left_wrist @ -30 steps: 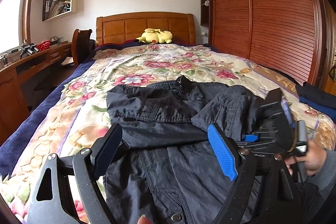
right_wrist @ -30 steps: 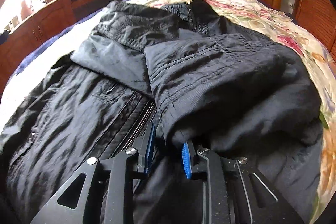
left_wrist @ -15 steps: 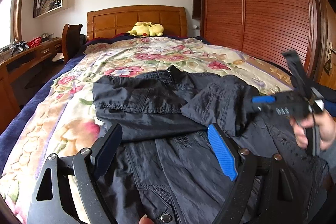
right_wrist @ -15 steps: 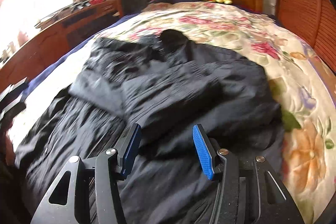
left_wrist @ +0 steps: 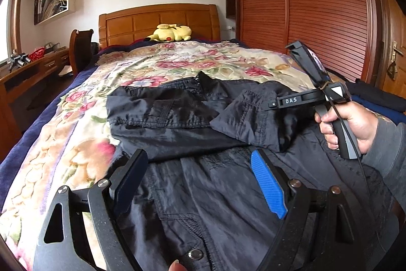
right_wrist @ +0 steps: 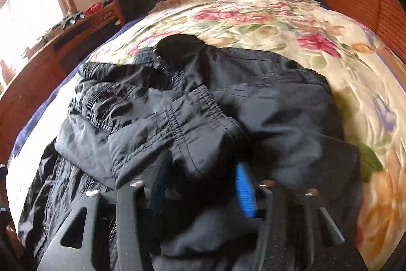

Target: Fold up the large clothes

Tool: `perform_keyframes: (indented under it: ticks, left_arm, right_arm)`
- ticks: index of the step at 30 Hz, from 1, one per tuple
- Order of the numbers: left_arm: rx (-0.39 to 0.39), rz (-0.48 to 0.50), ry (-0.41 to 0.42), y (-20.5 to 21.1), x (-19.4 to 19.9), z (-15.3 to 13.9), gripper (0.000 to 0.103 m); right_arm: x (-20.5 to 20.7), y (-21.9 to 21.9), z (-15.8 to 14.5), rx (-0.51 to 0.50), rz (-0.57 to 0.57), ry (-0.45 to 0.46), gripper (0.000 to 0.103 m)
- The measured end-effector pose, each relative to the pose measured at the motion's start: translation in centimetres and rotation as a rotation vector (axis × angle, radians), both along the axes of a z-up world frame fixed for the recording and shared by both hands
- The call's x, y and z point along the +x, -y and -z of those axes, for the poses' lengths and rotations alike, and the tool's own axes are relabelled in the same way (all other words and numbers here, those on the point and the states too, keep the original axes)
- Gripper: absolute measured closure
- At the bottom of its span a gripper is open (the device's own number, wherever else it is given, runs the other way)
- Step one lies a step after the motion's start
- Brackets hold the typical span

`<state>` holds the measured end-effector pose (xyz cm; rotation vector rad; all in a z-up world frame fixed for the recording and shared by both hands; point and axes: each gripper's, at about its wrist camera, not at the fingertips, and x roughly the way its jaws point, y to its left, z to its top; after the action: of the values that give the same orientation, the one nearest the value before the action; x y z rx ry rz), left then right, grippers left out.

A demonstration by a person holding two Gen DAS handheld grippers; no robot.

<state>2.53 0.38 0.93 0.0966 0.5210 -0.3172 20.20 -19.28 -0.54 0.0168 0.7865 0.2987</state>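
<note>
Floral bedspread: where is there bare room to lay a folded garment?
Free: the floral bedspread between the black jacket's collar and the yellow plush toy at the headboard; also a strip left of the jacket, toward the desk-side edge. Crowded: the near end under the jacket, and the right edge by dark folded clothes.
</note>
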Motion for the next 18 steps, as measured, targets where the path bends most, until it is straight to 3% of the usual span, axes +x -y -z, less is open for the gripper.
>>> perform_keyframes:
  ticks: [2,5,13,18]
  left_arm:
    - [0.002,-0.016,0.006,-0.5,0.0,-0.2,0.019]
    - [0.002,-0.039,0.012,-1.3,0.0,-0.3,0.019]
    - [-0.003,-0.102,0.034,-4.0,-0.1,-1.0,0.019]
    - [-0.025,-0.139,0.037,-6.1,-0.1,-1.4,0.019]
  right_arm:
    - [0.4,-1.3,-0.3,-0.032,-0.030,0.014,0.084]
    - [0.5,-3.1,-1.8,-0.026,-0.083,0.059,0.087]
    - [-0.7,-8.9,-6.8,-0.006,-0.199,0.182,0.090]
    - [-2.7,-12.3,-7.4,0.020,-0.292,0.187,0.090]
